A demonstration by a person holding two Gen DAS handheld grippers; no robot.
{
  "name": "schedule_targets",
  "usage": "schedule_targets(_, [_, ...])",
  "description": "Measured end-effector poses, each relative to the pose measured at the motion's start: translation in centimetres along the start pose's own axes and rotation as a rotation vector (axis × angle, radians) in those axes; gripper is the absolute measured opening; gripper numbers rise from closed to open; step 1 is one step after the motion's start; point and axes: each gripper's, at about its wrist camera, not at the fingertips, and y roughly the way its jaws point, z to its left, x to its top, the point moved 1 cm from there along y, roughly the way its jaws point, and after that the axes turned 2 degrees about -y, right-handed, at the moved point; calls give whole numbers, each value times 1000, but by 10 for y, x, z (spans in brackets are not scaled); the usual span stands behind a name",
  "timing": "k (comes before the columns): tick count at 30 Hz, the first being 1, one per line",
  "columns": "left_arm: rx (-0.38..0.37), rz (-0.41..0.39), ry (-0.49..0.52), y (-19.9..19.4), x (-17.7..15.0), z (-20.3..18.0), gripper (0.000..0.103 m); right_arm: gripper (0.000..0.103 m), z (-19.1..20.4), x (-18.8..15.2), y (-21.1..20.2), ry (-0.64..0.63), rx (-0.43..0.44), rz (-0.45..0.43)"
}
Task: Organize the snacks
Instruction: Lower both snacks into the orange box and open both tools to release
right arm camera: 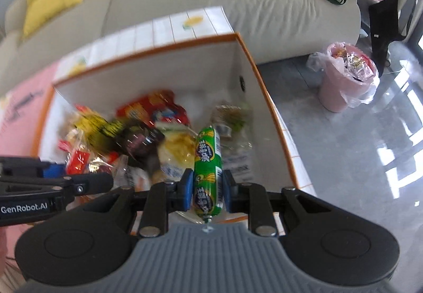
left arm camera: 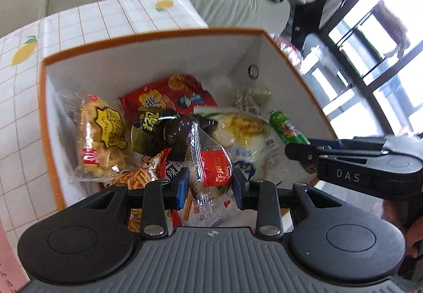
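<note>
Where blur smears the box (right arm camera: 253, 65), unreadable snack packets (right arm camera: 148, 110).

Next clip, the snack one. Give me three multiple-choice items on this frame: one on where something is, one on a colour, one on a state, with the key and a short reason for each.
1. Where is the box holding the snacks?
A. on the floor by the bin
B. on the tiled table
C. on the sofa

2. What colour is the sausage in the right gripper?
A. green
B. red
C. yellow

3. What is the left gripper doing?
A. open and empty
B. shut on a clear packet with a red label
C. shut on the box rim

Key:
1 B, the table with its white tiles and lemon prints shows behind and beside the box.
2 A, the wrapper is green with yellow print.
3 B, the packet sits between the blue fingers above the snacks in the box.
</note>
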Motion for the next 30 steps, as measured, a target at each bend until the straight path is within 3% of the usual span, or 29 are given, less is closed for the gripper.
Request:
schedule_targets(7, [40, 52, 9, 18, -3, 0, 38, 21, 3, 10, 19, -99, -97, 86])
schedule_targets(12, [78, 66, 26, 25, -3, -2, 38, 21, 1, 12, 34, -104, -104, 165])
schedule_targets(22, [110, 83, 36, 27, 0, -3, 40, 22, 13, 10, 43, -142, -149, 190])
schedule_targets(24, [114, 78, 34, 24, 1, -3, 50, 30, 15, 10, 41, -146, -154, 189])
schedule_targets(25, [110, 73, 32, 23, 2, -4, 52, 38, 16, 10, 40, -148, -156, 186])
schedule_targets(28, [108, 59, 39, 14, 2, -6, 58, 42, 20, 11, 34, -160, -170, 179])
schedule_targets(30, [112, 44, 52, 6, 2, -8, 61, 52, 21, 11, 30, -161, -174, 175])
